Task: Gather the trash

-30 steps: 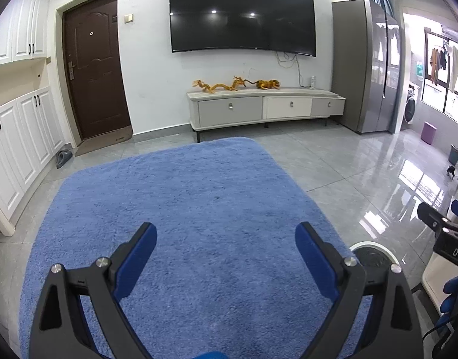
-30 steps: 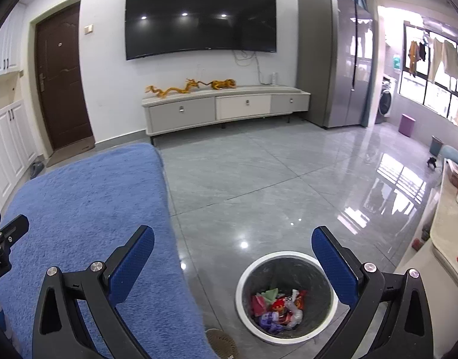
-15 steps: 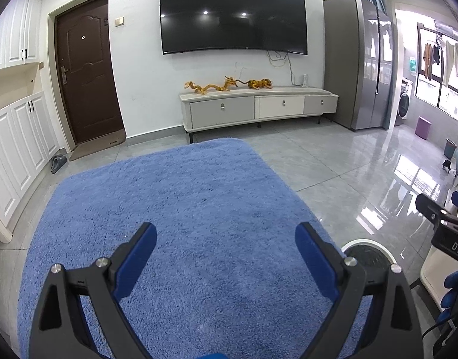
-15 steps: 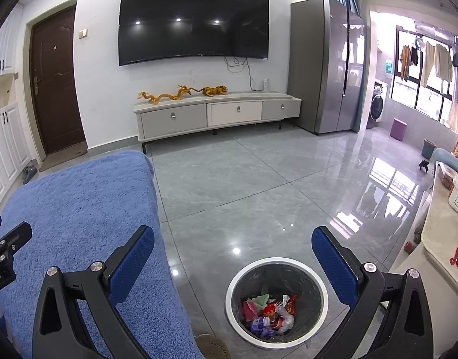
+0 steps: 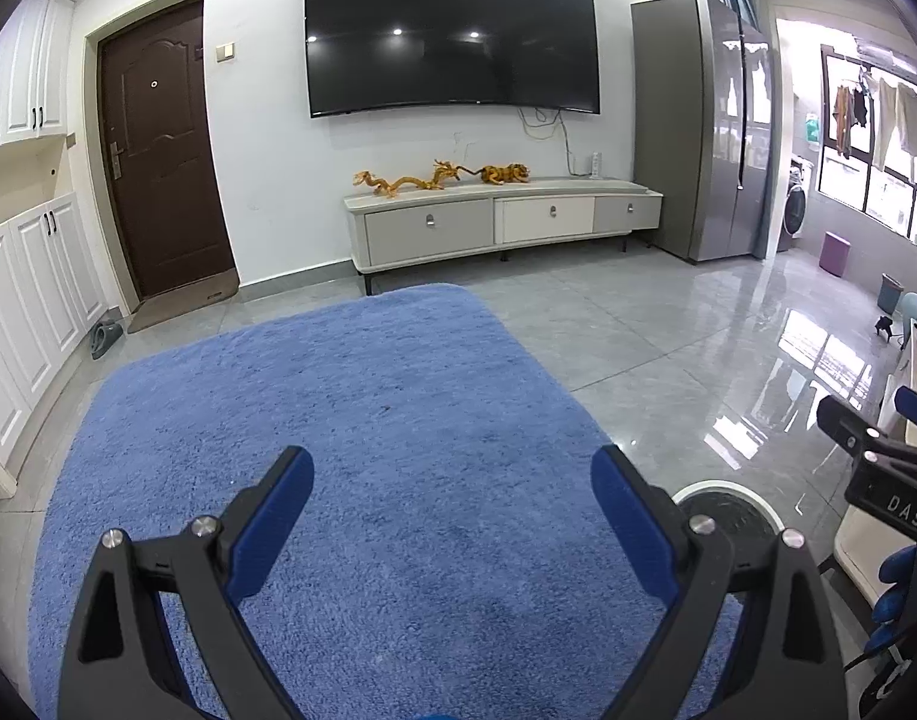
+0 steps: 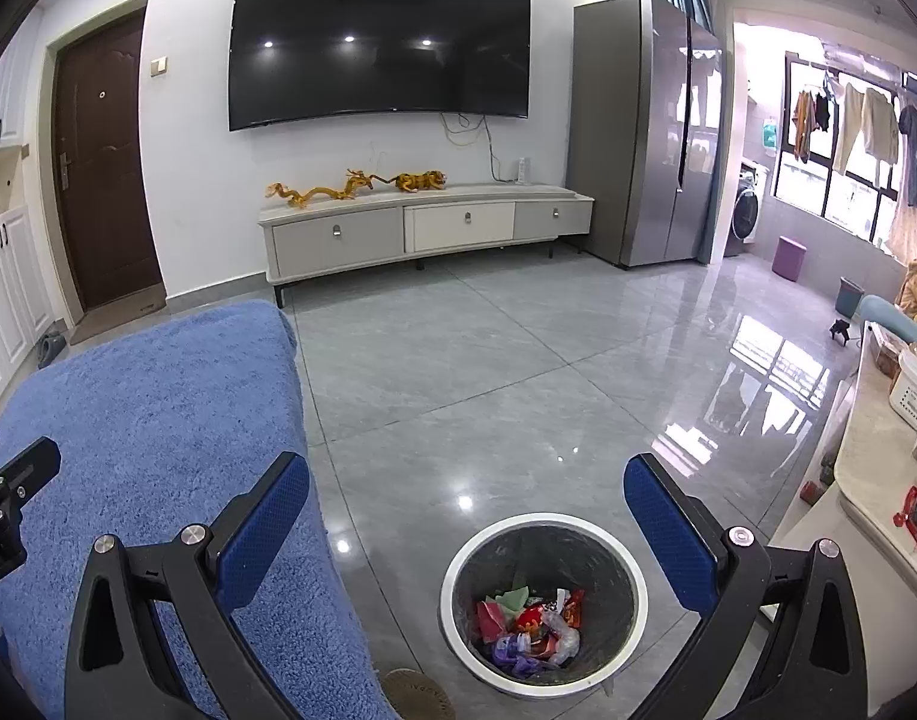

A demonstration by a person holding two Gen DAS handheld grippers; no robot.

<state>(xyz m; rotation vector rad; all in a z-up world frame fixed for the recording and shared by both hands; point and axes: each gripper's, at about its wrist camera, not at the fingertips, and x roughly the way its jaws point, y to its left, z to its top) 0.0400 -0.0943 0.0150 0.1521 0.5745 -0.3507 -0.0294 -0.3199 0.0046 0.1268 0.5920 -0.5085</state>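
A round trash bin (image 6: 543, 528) with a white rim stands on the grey tile floor, holding colourful wrappers (image 6: 533, 624). My right gripper (image 6: 467, 504) is open and empty, above and just behind the bin. My left gripper (image 5: 452, 498) is open and empty over the blue carpet (image 5: 338, 420). The bin's rim (image 5: 728, 489) shows at the lower right of the left wrist view, partly hidden by my right finger. No loose trash shows on the carpet.
The blue carpet (image 6: 146, 420) lies left of the bin. A white TV cabinet (image 6: 422, 228) and a grey fridge (image 6: 644, 132) stand at the far wall. A pale counter (image 6: 878, 480) with small items is at the right. A round floor drain (image 6: 416, 696) lies beside the bin.
Both grippers have risen and tilted up a little, so the room sits lower in view and the bin has shifted left in the right wrist view. Both stay open and empty.
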